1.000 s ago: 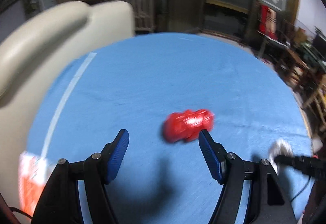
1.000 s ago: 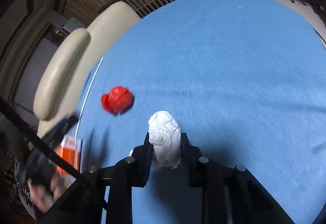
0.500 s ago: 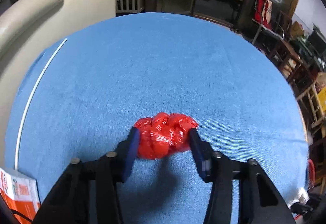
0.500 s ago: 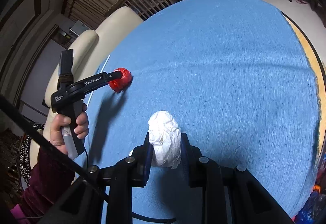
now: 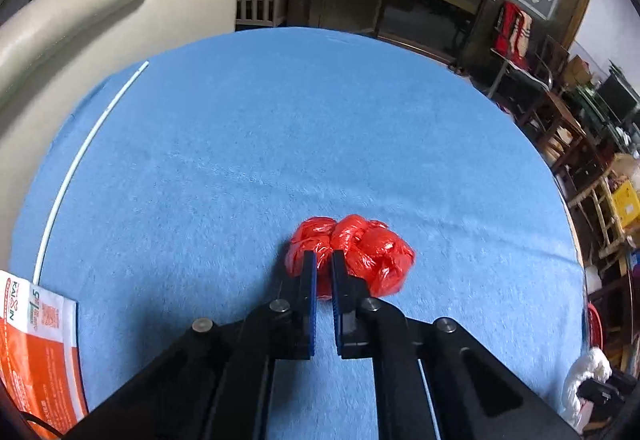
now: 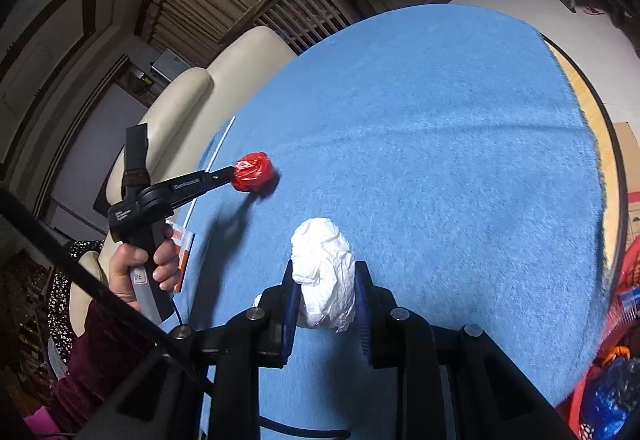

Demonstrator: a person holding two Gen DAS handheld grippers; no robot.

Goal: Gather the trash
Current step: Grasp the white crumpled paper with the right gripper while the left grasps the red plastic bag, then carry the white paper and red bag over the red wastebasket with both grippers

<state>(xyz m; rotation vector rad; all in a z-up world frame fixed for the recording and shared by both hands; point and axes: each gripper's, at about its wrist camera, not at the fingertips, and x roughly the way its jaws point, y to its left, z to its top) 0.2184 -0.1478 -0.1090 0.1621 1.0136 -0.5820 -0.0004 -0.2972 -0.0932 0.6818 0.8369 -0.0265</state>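
A crumpled red plastic wad [image 5: 362,252] lies on the blue cloth-covered round table [image 5: 280,143]. My left gripper [image 5: 324,268] is closing down to a narrow slit, and its pads pinch a fold at the wad's near left side. The right wrist view shows the same gripper [image 6: 231,174] held in a person's hand [image 6: 138,270], its tip in the red wad [image 6: 256,172]. My right gripper [image 6: 326,274] is shut on a white crumpled paper ball [image 6: 324,272], held above the cloth. That white paper ball [image 5: 582,384] also shows at the lower right of the left wrist view.
An orange and white packet [image 5: 36,352] lies at the table's left edge, beside a thin white stick [image 5: 80,159]. A cream sofa [image 5: 80,23] stands behind the table. Red and blue items [image 6: 616,360] sit below the right rim. Chairs and furniture crowd the far right.
My left gripper came down around the red wad and closed from wide open to a tight pinch. My right gripper carried the white paper rightward, away from the red wad.
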